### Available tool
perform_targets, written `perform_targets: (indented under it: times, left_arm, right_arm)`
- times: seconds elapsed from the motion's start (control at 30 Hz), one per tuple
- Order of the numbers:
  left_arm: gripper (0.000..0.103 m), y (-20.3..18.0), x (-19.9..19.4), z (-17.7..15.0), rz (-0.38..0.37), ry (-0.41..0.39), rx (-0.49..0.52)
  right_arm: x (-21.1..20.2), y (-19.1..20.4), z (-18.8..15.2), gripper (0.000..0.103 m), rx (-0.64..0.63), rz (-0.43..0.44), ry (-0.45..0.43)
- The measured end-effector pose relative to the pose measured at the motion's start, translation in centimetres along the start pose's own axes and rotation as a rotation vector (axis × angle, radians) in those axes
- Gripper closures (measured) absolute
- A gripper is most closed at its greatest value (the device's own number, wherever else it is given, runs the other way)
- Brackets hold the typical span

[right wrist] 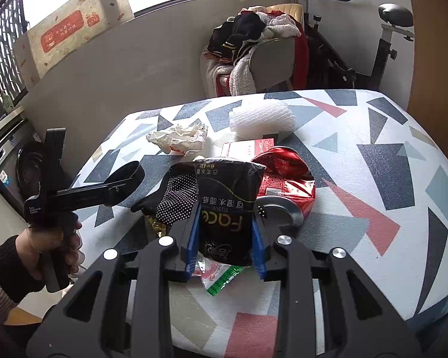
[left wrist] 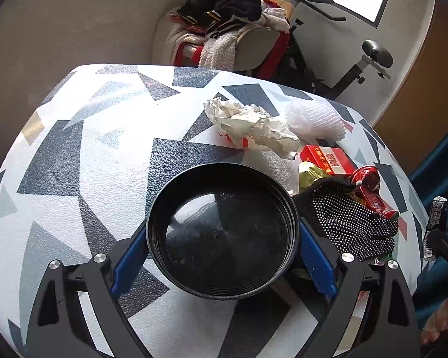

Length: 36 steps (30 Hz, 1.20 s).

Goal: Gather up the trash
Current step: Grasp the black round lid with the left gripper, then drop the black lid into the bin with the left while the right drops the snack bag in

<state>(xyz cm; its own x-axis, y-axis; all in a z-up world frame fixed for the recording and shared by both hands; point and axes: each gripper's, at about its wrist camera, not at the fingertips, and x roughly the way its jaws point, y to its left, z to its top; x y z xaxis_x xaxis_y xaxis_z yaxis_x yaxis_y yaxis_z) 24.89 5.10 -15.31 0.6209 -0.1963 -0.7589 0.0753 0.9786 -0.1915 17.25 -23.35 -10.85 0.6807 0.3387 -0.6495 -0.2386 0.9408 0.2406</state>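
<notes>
Sitting between the wide-spread fingers of the left gripper [left wrist: 224,256], a black bowl [left wrist: 223,232] is held at its sides above the patterned table [left wrist: 74,155]. The right gripper [right wrist: 226,238] pinches a black tissue pack [right wrist: 228,205] beside a dotted glove [right wrist: 173,200] and a crushed red can [right wrist: 283,176].

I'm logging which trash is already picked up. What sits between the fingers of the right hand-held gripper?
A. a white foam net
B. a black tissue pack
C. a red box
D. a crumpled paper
B: the right hand-held gripper has its blue fingers pressed on both sides of the black tissue pack.
</notes>
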Motion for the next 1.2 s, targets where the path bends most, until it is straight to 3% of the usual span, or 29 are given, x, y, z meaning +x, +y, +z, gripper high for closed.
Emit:
perform_targets:
  times: [0.2, 0.47, 0.93, 1.2]
  left_arm:
    - [0.012, -2.2, -4.8, -1.9, 0.006, -0.079, 0.109]
    - [0.012, -5.8, -10.9, -6.4, -0.041, -0.152, 0.256]
    - [0.012, -10.1, -15.1, -18.5, -0.153, -0.069, 0.34]
    - [0.012, -11.7, -14.8, -21.4, -0.183, -0.011, 0.405]
  right_arm:
    - [-2.1, 0.2, -1.4, 0.071, -0.024, 0.002, -0.007]
    - [-4.9, -0.4, -3.9, 0.071, -0.015, 0.009, -0.015]
    - [-8.0, 0.3, -11.1, 0.071, -0.049, 0.044, 0.017]
    - [-8.4, 0.3, -13.4, 0.071, -0.021, 0.046, 0.04]
